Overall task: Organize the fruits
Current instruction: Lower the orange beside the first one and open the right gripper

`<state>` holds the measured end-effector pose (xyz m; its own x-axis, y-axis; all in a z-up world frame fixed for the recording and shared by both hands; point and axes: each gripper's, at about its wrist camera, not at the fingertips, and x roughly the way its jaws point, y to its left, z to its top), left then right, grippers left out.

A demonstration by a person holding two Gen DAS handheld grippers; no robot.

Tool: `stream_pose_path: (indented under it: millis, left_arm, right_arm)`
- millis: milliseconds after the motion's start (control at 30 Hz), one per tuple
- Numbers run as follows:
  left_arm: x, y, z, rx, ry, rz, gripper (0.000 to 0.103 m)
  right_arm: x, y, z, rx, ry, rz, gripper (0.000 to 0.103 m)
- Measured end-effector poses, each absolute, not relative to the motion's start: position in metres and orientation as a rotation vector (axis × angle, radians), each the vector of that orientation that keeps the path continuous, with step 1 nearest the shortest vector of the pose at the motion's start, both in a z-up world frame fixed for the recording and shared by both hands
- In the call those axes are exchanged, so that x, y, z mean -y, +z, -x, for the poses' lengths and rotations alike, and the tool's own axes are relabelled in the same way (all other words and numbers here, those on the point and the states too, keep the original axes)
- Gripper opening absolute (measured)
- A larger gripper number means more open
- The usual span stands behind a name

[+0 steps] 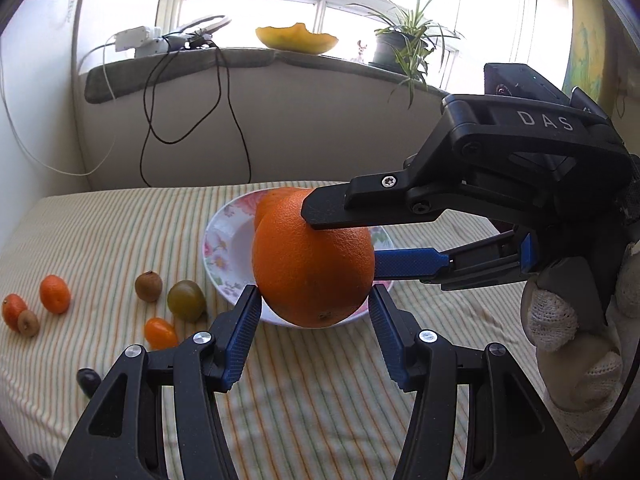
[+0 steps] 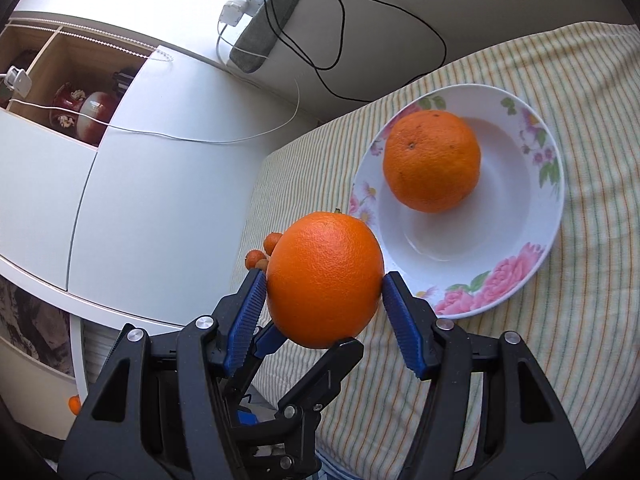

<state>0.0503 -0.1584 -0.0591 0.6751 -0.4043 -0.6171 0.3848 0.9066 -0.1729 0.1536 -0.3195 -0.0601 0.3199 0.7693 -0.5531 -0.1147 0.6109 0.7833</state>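
Two grippers, my left gripper (image 1: 314,300) and right gripper (image 2: 324,292), both clamp one large round orange (image 2: 324,280) held above the striped bench (image 2: 520,360) beside the white floral bowl (image 2: 532,264), so next one should let go.

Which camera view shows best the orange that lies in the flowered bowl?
The right wrist view: the orange in the bowl is fully visible there. In the left wrist view only its top edge shows behind the held orange.
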Motion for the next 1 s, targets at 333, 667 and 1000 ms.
stream_pose_path:
  millis: [333,667,1000]
  left_arm:
    - [0.19,-0.065,-0.069,-0.742,-0.515,-0.001,0.055]
    - [0.183,-0.068,-0.072,-0.717,-0.447,-0.065,0.055]
    - [0.167,-0.06,-0.058,-0.712,-0.449,-0.04,0.055]
  right_arm:
    - [0.366,-0.068,-0.155,-1.088,0.578,-0.766,0.063]
    - [0.376,-0.068,-0.154,-1.065,0.574,-0.782,0.061]
    - [0.375,-0.057,-0.146,-1.037,0.573,-0.737,0.061]
